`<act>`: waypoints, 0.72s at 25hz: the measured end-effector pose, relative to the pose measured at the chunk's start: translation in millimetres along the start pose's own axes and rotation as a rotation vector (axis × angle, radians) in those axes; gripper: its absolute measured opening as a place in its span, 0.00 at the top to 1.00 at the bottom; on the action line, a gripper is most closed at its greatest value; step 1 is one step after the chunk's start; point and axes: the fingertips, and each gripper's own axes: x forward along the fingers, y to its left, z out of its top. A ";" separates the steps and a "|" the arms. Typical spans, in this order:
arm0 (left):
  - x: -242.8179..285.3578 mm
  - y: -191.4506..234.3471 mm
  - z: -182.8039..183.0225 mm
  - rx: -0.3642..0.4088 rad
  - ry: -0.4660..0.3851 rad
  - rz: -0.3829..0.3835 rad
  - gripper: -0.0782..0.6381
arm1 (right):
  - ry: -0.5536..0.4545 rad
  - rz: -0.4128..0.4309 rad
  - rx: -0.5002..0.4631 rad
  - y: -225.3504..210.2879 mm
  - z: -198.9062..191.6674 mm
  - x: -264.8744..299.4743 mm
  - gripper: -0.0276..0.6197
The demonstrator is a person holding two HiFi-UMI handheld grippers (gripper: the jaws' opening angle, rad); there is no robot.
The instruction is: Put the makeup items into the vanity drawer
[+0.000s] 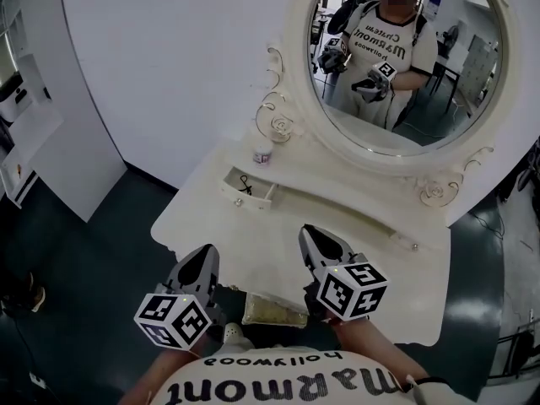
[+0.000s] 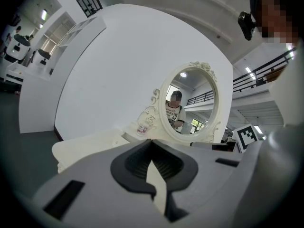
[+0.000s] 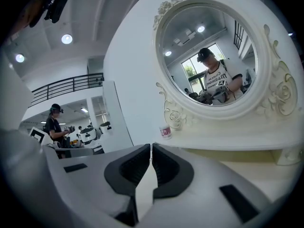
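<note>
A white vanity (image 1: 371,251) with an oval mirror (image 1: 409,57) stands in front of me. On its left side a small drawer (image 1: 251,194) is pulled open, and a thin dark item (image 1: 245,182) lies inside it. A small white jar with a red label (image 1: 262,154) stands on the shelf beside the mirror's scrollwork; the jar (image 2: 141,128) also shows in the left gripper view and the jar (image 3: 165,131) in the right gripper view. My left gripper (image 1: 207,253) and right gripper (image 1: 310,234) hover over the vanity's near edge, both shut and holding nothing.
A beige speckled surface (image 1: 274,310) lies just under the vanity's near edge between the grippers; I cannot tell what it is. A white wall panel (image 1: 76,99) stands to the left. A dark floor (image 1: 93,268) surrounds the vanity. The mirror reflects a person with both grippers.
</note>
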 end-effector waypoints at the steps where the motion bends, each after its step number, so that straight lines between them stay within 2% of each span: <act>1: -1.3 -3.1 -2.6 0.000 0.001 0.002 0.88 | 0.003 0.000 -0.003 -1.9 -1.6 -3.2 0.90; 18: -23.1 -28.0 -35.8 -0.030 0.018 0.066 0.88 | 0.047 0.029 0.000 -13.7 -26.5 -32.3 0.91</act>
